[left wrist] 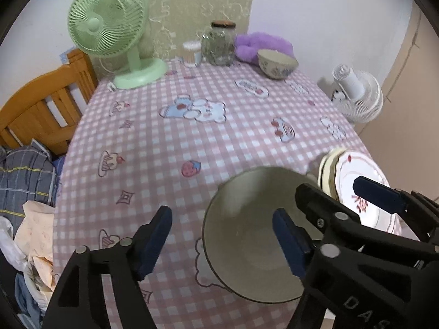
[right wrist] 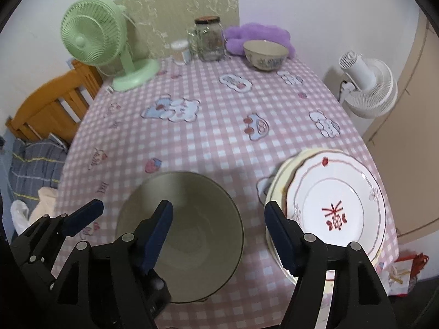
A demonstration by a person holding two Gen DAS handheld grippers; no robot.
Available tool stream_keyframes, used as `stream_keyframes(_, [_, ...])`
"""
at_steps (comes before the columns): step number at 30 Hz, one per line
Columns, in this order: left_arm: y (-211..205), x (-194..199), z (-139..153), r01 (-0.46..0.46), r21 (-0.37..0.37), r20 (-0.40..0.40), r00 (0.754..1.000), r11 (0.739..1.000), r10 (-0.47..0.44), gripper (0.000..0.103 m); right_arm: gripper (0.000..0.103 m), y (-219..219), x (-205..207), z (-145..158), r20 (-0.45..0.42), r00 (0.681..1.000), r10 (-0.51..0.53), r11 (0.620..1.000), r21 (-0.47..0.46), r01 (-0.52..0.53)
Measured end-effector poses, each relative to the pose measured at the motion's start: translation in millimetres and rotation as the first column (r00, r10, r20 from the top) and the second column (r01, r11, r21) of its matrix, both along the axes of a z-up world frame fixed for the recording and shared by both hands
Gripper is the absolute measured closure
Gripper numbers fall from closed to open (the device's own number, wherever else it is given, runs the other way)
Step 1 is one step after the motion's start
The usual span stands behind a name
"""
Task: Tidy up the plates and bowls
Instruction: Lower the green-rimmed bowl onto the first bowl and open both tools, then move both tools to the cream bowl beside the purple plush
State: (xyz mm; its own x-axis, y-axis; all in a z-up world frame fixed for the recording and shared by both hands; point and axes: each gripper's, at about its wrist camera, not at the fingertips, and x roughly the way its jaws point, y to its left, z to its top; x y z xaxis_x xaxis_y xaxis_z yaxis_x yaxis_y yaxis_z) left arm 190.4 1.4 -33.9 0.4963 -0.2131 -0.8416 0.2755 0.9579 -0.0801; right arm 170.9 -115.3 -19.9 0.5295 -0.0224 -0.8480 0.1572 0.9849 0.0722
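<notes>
A plain grey-green bowl [left wrist: 255, 235] [right wrist: 189, 235] stands on the pink checked tablecloth at the near edge. My left gripper [left wrist: 222, 242] is open, its jaws straddling the bowl's left rim with one finger inside the bowl. My right gripper [right wrist: 219, 235] is open above the gap between the bowl's right rim and a stack of plates [right wrist: 334, 211] [left wrist: 356, 181], topped by a white plate with red marks. A second, patterned bowl [left wrist: 277, 63] [right wrist: 264, 54] stands at the far side by the purple plush.
At the back stand a green desk fan [left wrist: 109, 24], a glass jar [left wrist: 219, 44], a cotton-swab tub [left wrist: 191, 53] and a purple plush [left wrist: 260, 44]. A white fan [right wrist: 367, 85] is off the table's right edge. A wooden bed frame [left wrist: 46, 104] with bedding is on the left.
</notes>
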Motion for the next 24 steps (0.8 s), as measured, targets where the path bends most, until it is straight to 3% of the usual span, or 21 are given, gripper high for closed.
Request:
stream_keyframes(8, [-17,5,17,-0.059,0.022,0.045,0.997,0.998,0.058,0.021,0.027,-15,10,18,0.042,0.997,0.071,0.997,-0.019,-0.070])
stream_keyframes(24, [-81,33,39,-0.207,0.030,0.068,0.976,0.978,0.205,0.021,0.017,-78,51,40,0.081,0.973,0.215,0.975,0.042,-0.219])
